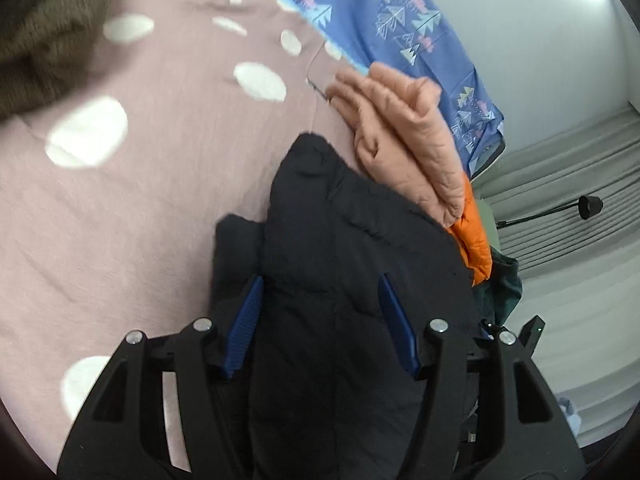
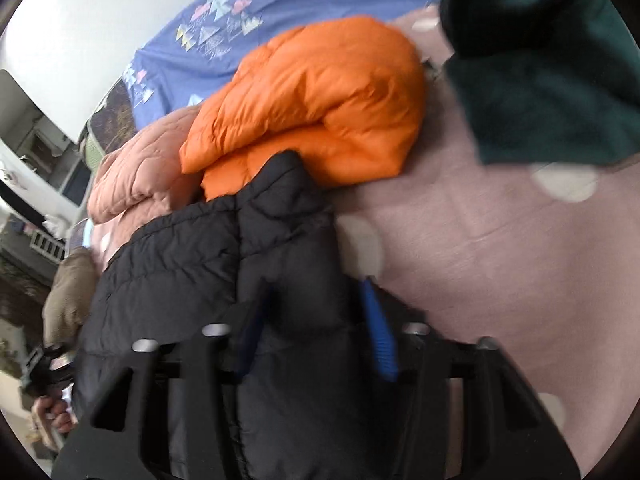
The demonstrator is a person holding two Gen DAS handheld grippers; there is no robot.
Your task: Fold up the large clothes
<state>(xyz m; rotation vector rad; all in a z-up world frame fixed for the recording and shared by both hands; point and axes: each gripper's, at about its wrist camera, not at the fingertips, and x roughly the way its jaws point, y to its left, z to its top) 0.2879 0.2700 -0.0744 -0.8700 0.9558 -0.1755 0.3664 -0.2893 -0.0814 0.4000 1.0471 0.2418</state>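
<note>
Bed: pink sheet (image 1: pixel 168 208) with white dots. Blue patterned cover (image 1: pixel 400 20) at 1 o'clock. White wall (image 1: pixel 540 40); grey curtain (image 1: pixel 568 184) at 3 o'clock.

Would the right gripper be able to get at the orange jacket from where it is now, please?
Probably not right away: the right gripper is clamped on the black puffer jacket, whose bulk lies against the orange jacket just beyond. It would have to let go first.
</note>
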